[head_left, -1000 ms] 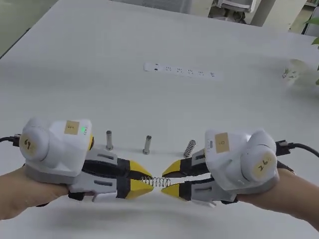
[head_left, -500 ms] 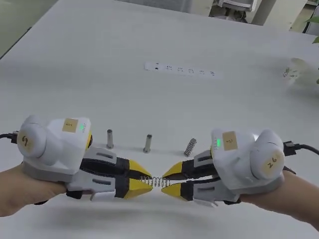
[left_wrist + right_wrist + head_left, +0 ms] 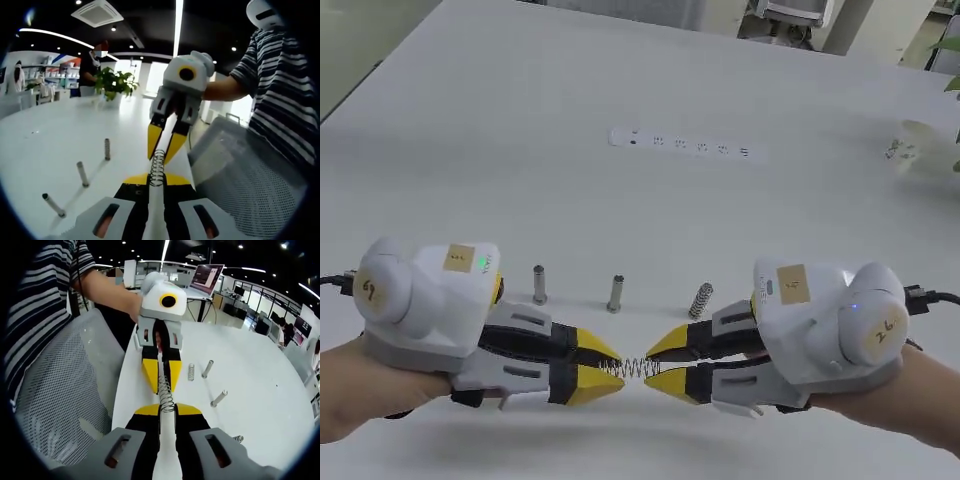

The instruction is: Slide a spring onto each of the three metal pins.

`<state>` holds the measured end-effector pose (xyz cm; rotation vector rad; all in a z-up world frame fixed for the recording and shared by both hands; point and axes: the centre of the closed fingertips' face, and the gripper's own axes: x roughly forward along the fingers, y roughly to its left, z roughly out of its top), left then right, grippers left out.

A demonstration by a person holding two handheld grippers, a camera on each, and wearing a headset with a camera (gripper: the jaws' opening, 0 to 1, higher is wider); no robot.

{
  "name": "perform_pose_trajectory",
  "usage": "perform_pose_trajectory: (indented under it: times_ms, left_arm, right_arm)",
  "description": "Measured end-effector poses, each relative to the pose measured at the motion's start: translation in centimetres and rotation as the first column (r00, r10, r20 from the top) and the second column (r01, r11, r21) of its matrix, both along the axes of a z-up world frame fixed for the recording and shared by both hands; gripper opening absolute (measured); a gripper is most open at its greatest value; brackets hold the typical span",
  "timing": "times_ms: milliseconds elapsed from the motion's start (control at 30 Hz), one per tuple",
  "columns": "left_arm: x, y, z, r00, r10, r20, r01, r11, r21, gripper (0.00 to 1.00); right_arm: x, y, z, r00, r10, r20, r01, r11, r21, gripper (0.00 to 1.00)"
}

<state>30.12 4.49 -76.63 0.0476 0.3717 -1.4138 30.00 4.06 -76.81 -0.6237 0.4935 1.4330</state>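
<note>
A small steel spring [image 3: 634,368] hangs level just above the white table, held at both ends. My left gripper [image 3: 615,366] is shut on its left end and my right gripper [image 3: 651,367] on its right end, yellow tips facing each other. In the left gripper view the spring [image 3: 157,167] runs from my own jaws to the right gripper [image 3: 163,153]. Behind stand two bare metal pins [image 3: 539,283] [image 3: 615,292] and a third pin with a spring on it [image 3: 701,298].
A white power strip [image 3: 680,143] lies further back on the table [image 3: 470,150]. In the right gripper view another spring [image 3: 191,371] stands on the table beside the left gripper [image 3: 161,384]. A mesh chair seat [image 3: 75,390] sits below the table edge.
The right gripper body has drifted slightly right and lower in view. The spring stays held between both sets of tips, and the pins have not moved.
</note>
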Motion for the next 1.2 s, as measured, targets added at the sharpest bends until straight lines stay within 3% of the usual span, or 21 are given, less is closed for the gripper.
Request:
perform_pose_trajectory:
  times_ms: [300, 733, 900, 1200]
  left_arm:
    - [0.0, 0.2, -0.1, 1.000, 0.002, 0.001, -0.002, 1.000, 0.010, 0.02]
    - [0.2, 0.6, -0.4, 1.000, 0.011, 0.013, -0.012, 1.000, 0.029, 0.02]
    - [0.0, 0.3, -0.5, 1.000, 0.005, 0.012, -0.005, 0.999, 0.034, 0.02]
    - [-0.2, -0.2, -0.4, 1.000, -0.012, 0.029, 0.010, 0.999, 0.050, 0.02]
  right_arm:
    - [-0.1, 0.5, 0.9, 1.000, 0.015, -0.007, -0.015, 1.000, 0.023, 0.07]
    - [-0.1, 1.8, 2.6, 0.999, 0.002, -0.032, 0.002, 0.994, 0.107, 0.07]
    - [-0.5, 2.8, 3.4, 1.000, 0.012, -0.019, -0.009, 0.989, 0.145, 0.07]
    - [-0.7, 4.1, 3.7, 0.998, 0.056, 0.039, -0.061, 0.989, 0.137, 0.07]
